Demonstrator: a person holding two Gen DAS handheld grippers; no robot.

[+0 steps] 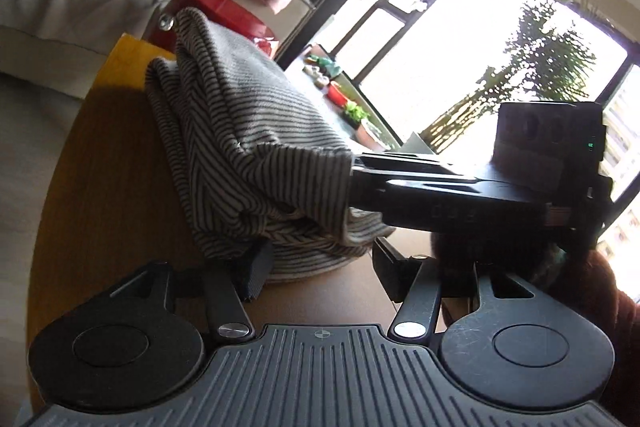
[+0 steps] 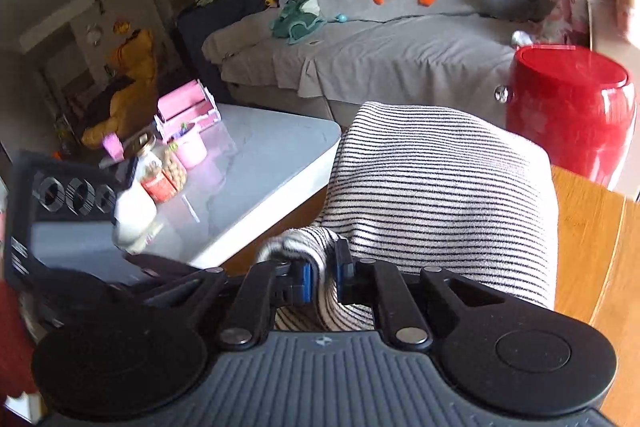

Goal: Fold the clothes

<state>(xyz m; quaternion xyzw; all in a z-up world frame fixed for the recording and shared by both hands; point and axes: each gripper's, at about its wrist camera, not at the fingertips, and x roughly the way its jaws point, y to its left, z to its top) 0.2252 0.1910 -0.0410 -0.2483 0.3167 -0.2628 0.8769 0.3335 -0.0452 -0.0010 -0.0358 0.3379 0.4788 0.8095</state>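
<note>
Striped garment — bunched at wooden table edge, directly ahead of both grippers; right gripper pinches its near fold, left gripper spread, cloth between, unpressed.

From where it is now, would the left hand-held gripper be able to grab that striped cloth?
Probably yes. The left hand-held gripper stands open with the striped cloth right at its fingertips, nothing between them. The right hand-held gripper, already shut on the cloth, crosses close by and may crowd it.
</note>
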